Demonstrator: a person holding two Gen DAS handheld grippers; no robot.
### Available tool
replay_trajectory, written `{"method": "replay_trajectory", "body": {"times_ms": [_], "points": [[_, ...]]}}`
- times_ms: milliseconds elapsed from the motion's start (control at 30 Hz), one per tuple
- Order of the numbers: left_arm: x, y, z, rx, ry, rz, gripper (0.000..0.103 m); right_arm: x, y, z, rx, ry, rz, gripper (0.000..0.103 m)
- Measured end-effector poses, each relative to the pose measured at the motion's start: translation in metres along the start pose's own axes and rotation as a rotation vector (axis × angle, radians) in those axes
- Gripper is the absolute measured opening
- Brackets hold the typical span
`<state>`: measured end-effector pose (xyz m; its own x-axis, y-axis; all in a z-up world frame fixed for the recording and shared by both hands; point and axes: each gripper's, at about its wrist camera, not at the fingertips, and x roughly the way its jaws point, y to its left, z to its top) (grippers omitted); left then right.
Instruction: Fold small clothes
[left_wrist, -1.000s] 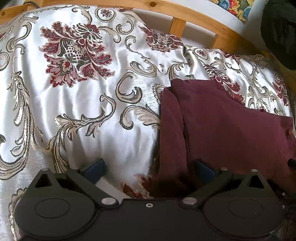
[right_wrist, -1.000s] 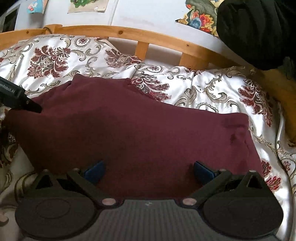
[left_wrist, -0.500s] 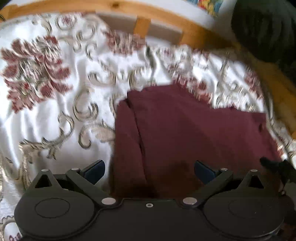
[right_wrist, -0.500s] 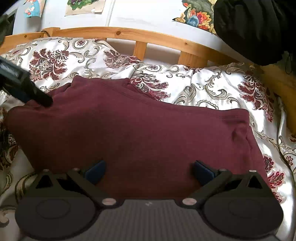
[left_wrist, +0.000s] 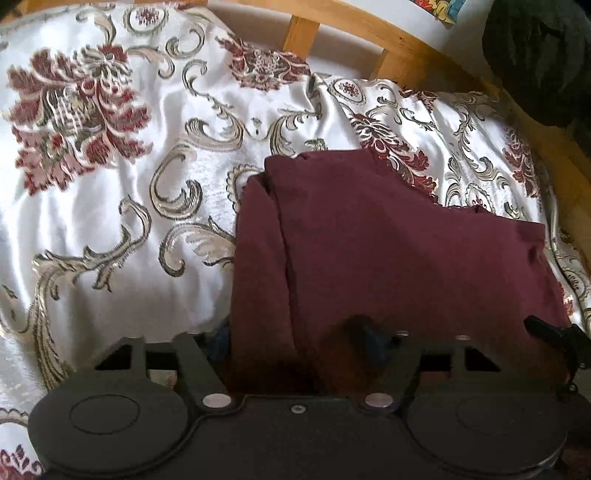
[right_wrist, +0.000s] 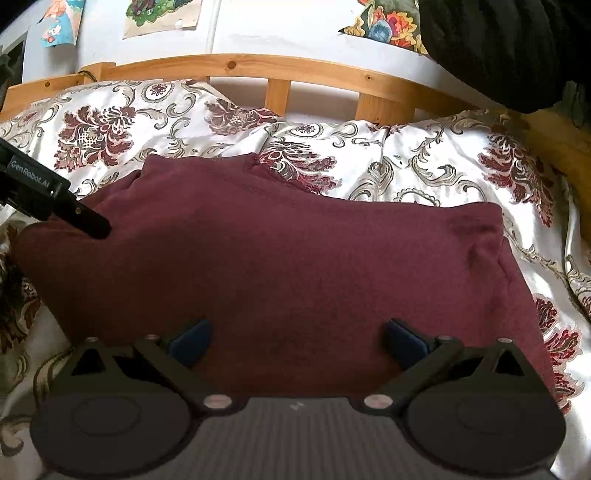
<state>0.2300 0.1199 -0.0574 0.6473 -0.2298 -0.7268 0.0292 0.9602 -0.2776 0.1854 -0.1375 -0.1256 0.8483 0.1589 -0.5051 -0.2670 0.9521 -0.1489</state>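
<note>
Left wrist: left gripper (left_wrist: 295, 339) jaws closing, near-left edge of maroon garment (left_wrist: 388, 251) between them, pads blurred, grip unclear. Garment flat on floral bedspread (left_wrist: 110, 221).
Right wrist: right gripper (right_wrist: 297, 338) jaws wide, hovering at garment's near edge (right_wrist: 277, 266), nothing held. Wooden bed rail (right_wrist: 258, 66) behind.

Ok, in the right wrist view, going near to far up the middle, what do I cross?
Right gripper → maroon garment → floral bedspread → wooden bed rail → white wall.

wooden bed rail (right_wrist: 258, 68); postered wall (right_wrist: 280, 29)
</note>
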Motion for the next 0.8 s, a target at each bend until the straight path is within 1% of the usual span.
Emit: {"method": "replay_trajectory", "body": {"times_ms": [33, 67, 133, 167, 200, 267, 333, 433, 567, 600, 667, 733, 800], "points": [[-0.002, -0.003, 0.0, 0.012, -0.002, 0.02, 0.055, 0.0, -0.001, 0.001, 0.006, 0.004, 0.006, 0.103], [-0.004, -0.006, 0.001, 0.017, -0.005, 0.041, 0.051, 0.0, -0.002, 0.002, 0.007, 0.012, 0.012, 0.103], [-0.01, -0.009, 0.005, -0.01, -0.017, 0.071, 0.033, -0.003, -0.006, 0.008, -0.007, 0.052, 0.037, 0.103], [-0.012, -0.011, 0.008, -0.023, -0.023, 0.077, 0.03, -0.006, -0.009, 0.012, -0.014, 0.07, 0.053, 0.103], [-0.015, -0.012, 0.01, -0.037, -0.032, 0.072, 0.023, -0.009, -0.012, 0.015, -0.014, 0.08, 0.063, 0.103], [-0.024, -0.022, 0.015, -0.038, -0.052, 0.071, 0.022, -0.016, -0.019, 0.019, -0.001, 0.073, 0.048, 0.103], [-0.027, -0.036, 0.02, 0.007, -0.052, 0.077, 0.021, -0.023, -0.029, 0.021, 0.027, 0.048, 0.012, 0.103], [-0.028, -0.053, 0.024, 0.032, -0.045, 0.077, 0.021, -0.028, -0.048, 0.024, 0.077, 0.037, -0.016, 0.103], [-0.031, -0.063, 0.025, 0.017, -0.055, 0.086, 0.019, -0.035, -0.067, 0.025, 0.124, 0.024, -0.033, 0.103], [-0.033, -0.066, 0.026, 0.013, -0.065, 0.079, 0.018, -0.037, -0.07, 0.025, 0.123, 0.018, -0.04, 0.103], [-0.041, -0.077, 0.028, 0.036, -0.093, 0.059, 0.018, -0.041, -0.078, 0.028, 0.117, -0.006, -0.066, 0.103], [-0.05, -0.095, 0.033, 0.06, -0.114, 0.021, 0.017, -0.046, -0.087, 0.032, 0.123, -0.035, -0.104, 0.103], [-0.056, -0.117, 0.038, 0.105, -0.128, -0.015, 0.017, -0.052, -0.1, 0.033, 0.137, -0.061, -0.134, 0.103]]}}
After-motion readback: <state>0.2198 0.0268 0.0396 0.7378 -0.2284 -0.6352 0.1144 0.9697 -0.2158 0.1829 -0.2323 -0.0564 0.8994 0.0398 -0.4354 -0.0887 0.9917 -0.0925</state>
